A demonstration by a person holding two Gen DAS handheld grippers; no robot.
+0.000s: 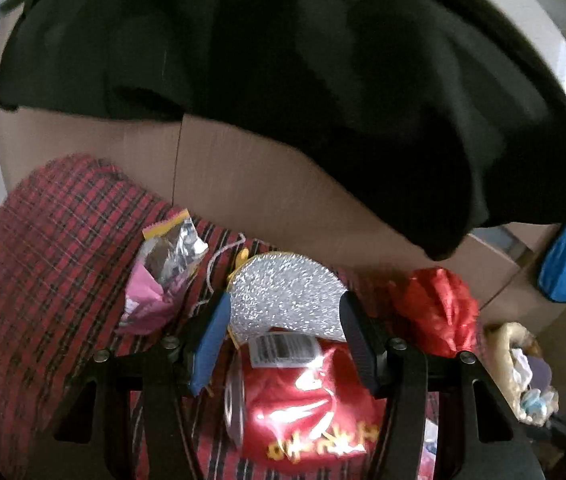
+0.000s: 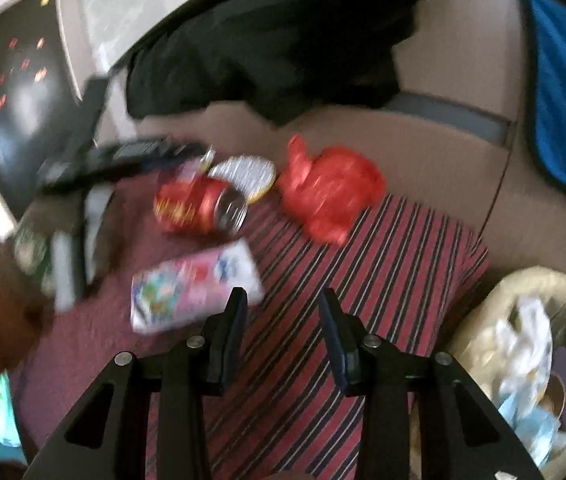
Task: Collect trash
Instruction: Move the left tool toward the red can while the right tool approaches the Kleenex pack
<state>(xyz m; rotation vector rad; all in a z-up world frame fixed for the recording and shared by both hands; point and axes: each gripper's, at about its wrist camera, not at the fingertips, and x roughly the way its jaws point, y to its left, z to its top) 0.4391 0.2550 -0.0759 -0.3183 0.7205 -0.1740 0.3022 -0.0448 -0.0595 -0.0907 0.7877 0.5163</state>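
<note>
The left gripper (image 1: 283,324) is spread, its fingers either side of the red can (image 1: 303,400) (not pinching it) lying on the striped cloth (image 2: 363,280). The right gripper (image 2: 283,316) is spread and empty, above the cloth. A trash basket (image 2: 483,320) stands beside the cloth's right edge.

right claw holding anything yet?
No. The right claw is open over the striped cloth, with nothing between its fingers; the pink packet lies beside it.

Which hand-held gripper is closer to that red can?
Left. The left hand-held gripper straddles the red can, open; the right one hovers further back, nearer the pink packet.
</note>
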